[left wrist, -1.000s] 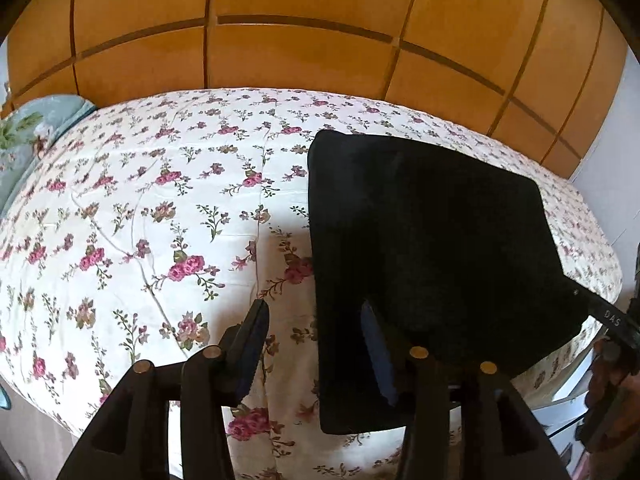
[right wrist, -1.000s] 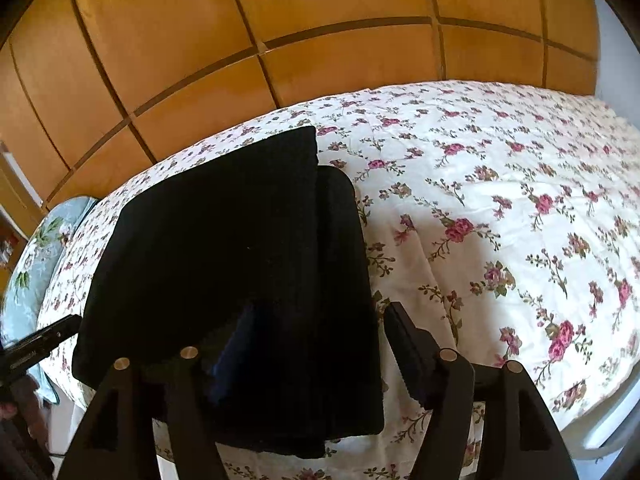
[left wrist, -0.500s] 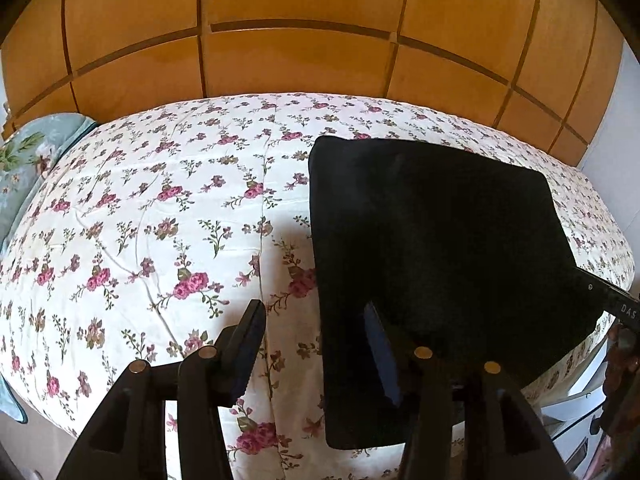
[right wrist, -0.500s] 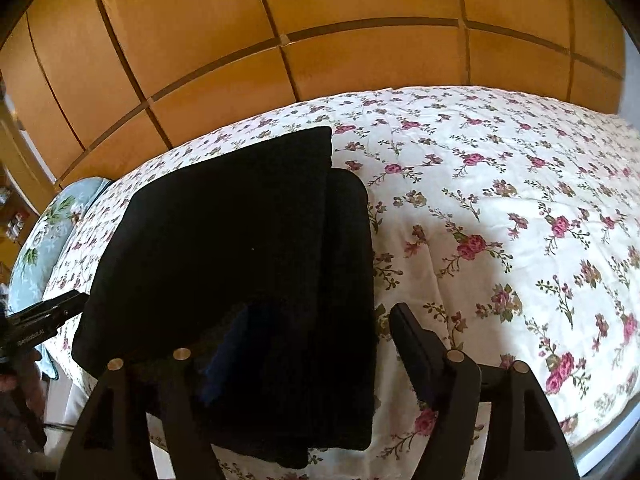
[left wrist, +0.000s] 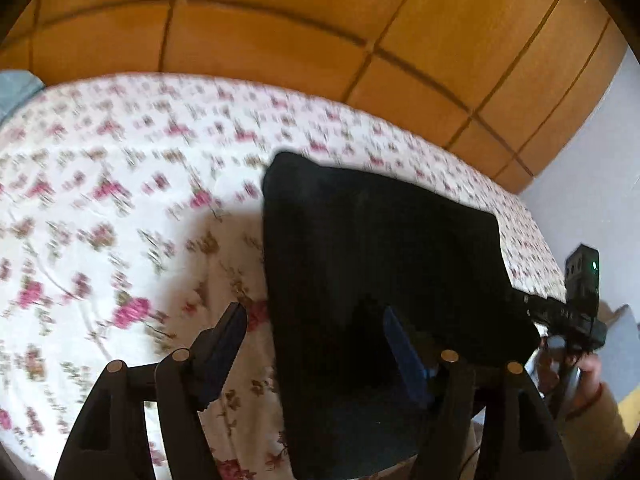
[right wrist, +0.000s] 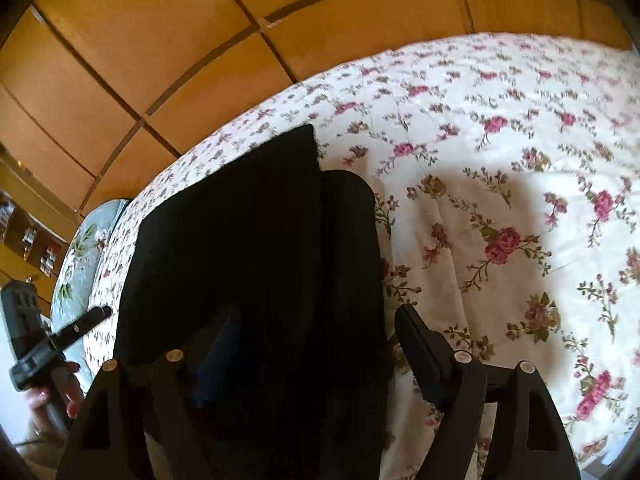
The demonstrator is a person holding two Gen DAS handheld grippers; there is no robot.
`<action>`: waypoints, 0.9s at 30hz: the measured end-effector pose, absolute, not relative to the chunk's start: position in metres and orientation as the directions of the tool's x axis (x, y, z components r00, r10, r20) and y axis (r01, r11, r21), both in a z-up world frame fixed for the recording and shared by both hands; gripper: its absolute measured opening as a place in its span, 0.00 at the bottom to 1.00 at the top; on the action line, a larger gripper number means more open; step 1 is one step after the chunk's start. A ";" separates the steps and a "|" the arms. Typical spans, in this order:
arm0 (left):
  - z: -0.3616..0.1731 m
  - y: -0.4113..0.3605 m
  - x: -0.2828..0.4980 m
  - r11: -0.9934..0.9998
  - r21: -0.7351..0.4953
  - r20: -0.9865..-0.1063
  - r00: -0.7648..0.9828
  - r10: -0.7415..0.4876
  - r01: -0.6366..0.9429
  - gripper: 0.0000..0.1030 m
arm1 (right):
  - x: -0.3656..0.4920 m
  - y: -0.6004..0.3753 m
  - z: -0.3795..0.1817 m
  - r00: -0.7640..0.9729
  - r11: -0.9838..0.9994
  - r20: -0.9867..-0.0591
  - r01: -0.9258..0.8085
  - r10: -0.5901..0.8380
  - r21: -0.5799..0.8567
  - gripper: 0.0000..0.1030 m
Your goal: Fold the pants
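Black pants [left wrist: 384, 264] lay folded into a compact rectangle on the floral bed [left wrist: 120, 200], near its front edge, with one narrower layer showing along the right side in the right wrist view. Left gripper [left wrist: 316, 344] and right gripper [right wrist: 316, 344] each had fingers spread and released, holding nothing, straddling the pants' near edge. Judged: folding appeared essentially complete; at most a final squaring of edges remained.

Pants [left wrist: 380, 248]: matt black cloth. Bedspread [right wrist: 500, 184]: smooth floral-printed cloth. Wall panels [left wrist: 280, 28]: glossy orange-brown wood. Gripper fingers [right wrist: 420, 344]: matt black plastic.
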State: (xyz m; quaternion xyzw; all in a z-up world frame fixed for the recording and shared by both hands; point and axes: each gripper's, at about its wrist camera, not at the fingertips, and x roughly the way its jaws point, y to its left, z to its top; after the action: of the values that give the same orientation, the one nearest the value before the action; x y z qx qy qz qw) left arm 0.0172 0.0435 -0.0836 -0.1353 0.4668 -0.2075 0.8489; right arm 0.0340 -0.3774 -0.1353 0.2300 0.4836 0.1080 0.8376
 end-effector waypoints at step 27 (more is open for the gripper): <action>-0.057 0.044 0.027 0.828 -0.468 -0.638 0.530 -0.559 0.310 0.34 | 0.059 -0.339 -0.100 0.596 0.840 -0.633 -0.137 0.494 0.525 0.44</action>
State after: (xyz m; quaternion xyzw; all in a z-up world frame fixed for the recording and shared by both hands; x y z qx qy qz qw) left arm 0.0269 0.0438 -0.0571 -0.1503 0.4138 -0.2520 0.8618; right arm 0.0591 -0.3387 -0.1002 0.2169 0.4108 0.1819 0.8667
